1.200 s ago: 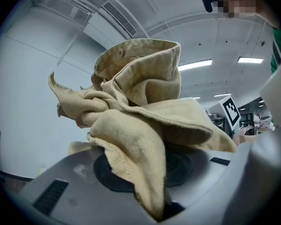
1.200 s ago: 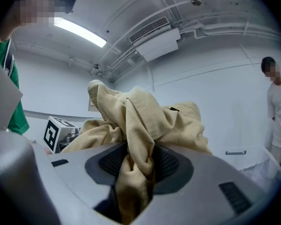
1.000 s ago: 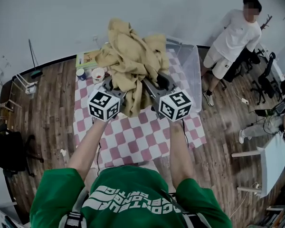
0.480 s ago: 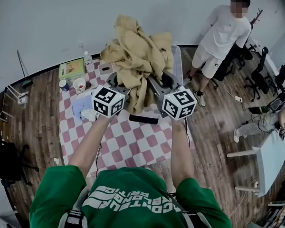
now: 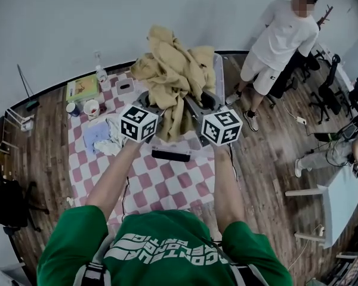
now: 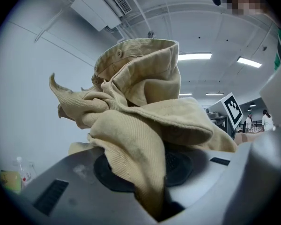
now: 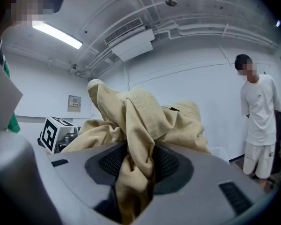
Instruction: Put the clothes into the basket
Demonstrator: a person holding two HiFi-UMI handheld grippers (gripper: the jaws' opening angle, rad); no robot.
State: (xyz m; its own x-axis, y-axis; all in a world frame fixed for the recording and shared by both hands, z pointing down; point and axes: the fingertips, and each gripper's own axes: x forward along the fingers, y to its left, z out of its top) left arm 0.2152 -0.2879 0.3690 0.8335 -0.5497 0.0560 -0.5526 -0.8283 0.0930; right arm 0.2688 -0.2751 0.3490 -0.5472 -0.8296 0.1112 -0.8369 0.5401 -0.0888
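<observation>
Two grips on one load. The left hand-held gripper (image 6: 147, 170) has its jaws pinched narrow on a hanging fold of the crumpled tan cloth garment (image 5: 173, 76). The right hand-held gripper (image 7: 140, 165) is clamped the same way on a twisted rope of that fabric. In both gripper views the cloth runs straight down between the dark pads and nothing else is caught there.

The garment is held high in the air, bunched above and between the two marker cubes and clear of the bench (image 5: 179, 183) with its pink-and-white checked cloth. Sharing the bundle between both sides makes sense: it is bulky and floppy, and two pinch points stop the loose ends trailing over the bench top.

The clear plastic basket (image 5: 218, 76) stands at the bench's far right corner, just behind and to the right of the lifted bundle. Only a strip of its wall shows past the fabric. My read is that this is the carry stage, with the load nearly lined up and the drop not yet made. Next it needs to be over the rim before either grip lets go, or a sleeve may drape outside.

Near the left edge lie a blue cloth (image 5: 97, 136) and a white cloth (image 5: 114, 145), likely next in line. A flat black bar (image 5: 171, 155) sits mid-bench; I cannot tell what it is. A person in white (image 5: 280, 40) stands beyond the right side.
</observation>
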